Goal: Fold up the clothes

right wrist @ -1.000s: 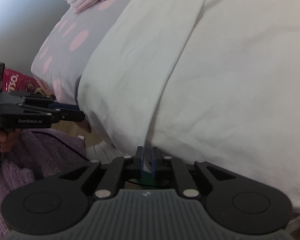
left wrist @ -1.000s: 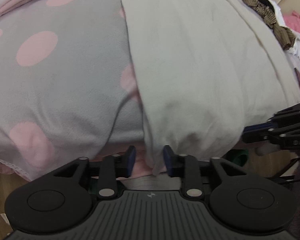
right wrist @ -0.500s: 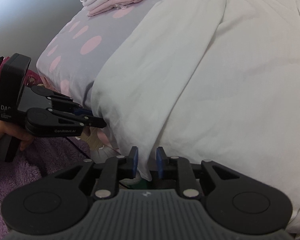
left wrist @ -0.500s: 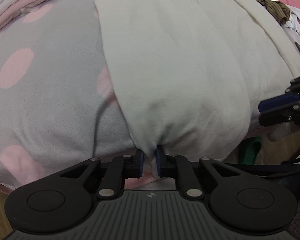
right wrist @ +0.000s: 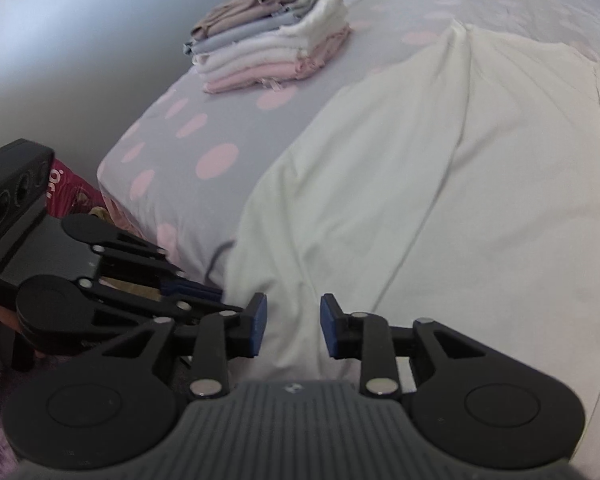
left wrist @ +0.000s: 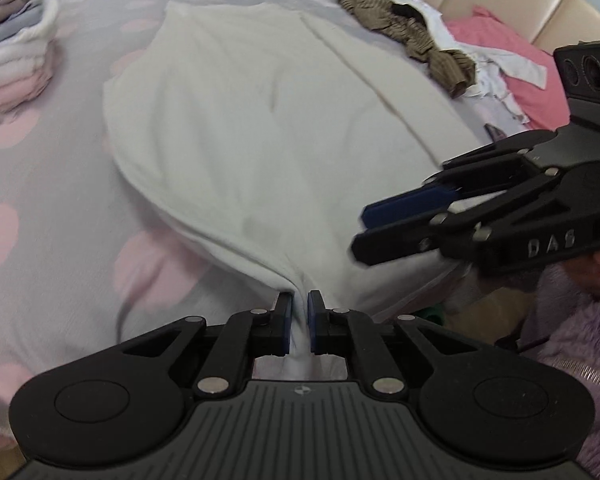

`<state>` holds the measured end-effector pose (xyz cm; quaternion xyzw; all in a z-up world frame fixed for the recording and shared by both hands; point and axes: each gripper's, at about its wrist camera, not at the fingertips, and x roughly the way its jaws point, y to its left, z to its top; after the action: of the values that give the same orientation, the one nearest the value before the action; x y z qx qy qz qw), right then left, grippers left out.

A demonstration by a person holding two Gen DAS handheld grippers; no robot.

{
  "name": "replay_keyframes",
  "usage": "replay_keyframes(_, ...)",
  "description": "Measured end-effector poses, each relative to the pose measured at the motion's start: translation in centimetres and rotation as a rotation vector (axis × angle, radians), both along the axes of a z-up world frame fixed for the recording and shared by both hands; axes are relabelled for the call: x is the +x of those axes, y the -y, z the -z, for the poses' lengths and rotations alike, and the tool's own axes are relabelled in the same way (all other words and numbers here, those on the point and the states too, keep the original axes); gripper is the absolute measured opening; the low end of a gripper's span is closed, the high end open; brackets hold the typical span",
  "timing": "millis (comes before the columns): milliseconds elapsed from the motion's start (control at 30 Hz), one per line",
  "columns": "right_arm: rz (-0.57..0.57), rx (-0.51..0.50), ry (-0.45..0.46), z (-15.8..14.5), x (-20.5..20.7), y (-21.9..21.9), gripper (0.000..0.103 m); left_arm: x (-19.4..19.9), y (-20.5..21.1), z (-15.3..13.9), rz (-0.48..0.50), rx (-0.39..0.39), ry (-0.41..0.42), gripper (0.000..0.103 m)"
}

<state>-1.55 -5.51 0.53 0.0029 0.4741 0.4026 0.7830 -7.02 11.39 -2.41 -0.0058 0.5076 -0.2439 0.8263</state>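
While the left gripper [left wrist: 299, 322] pinches the near hem of the white garment [left wrist: 260, 128] at the bottom centre of the left wrist view, its jaws having just closed on a bunched fold, the right gripper [right wrist: 293, 326] has just been opening, and its pads stand apart over the same hem without pressing it. From both grippers the garment runs up the frame, its long axis stretching away across the dotted bedspread [right wrist: 204, 128] toward a collar end near the top. Only the left gripper has a hold, so it seems the nearer to lifting the hem toward that far end. A stack of folded clothes [right wrist: 272, 56] sits upper left in the right wrist view, well apart.
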Motion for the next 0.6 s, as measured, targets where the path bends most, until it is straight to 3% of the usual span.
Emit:
replay_keyframes(100, 0.019, 0.016, -0.022, 0.1, 0.8, -0.2, 0.034, 0.9, 1.3, -0.1, 0.023, -0.023, 0.001, 0.006)
replay_keyframes(467, 0.115, 0.033, -0.152, 3.3, 3.8, -0.6, 0.037, 1.6, 4.1, -0.1, 0.112, 0.007, 0.013, 0.006)
replay_keyframes(500, 0.115, 0.03, -0.162, 3.6, 3.9, -0.7, 0.034, 1.5, 4.0, 0.0, 0.115, 0.007, 0.009, 0.006)
replay_keyframes(567, 0.109, 0.025, -0.176, 3.9, 4.1, -0.8, 0.019, 1.6, 3.5, -0.1, 0.124, 0.004, -0.008, 0.006)
replay_keyframes(600, 0.105, 0.024, -0.176, 4.0, 4.1, -0.8, 0.019, 1.7, 3.3, -0.2, 0.129, 0.002, -0.019, 0.006)
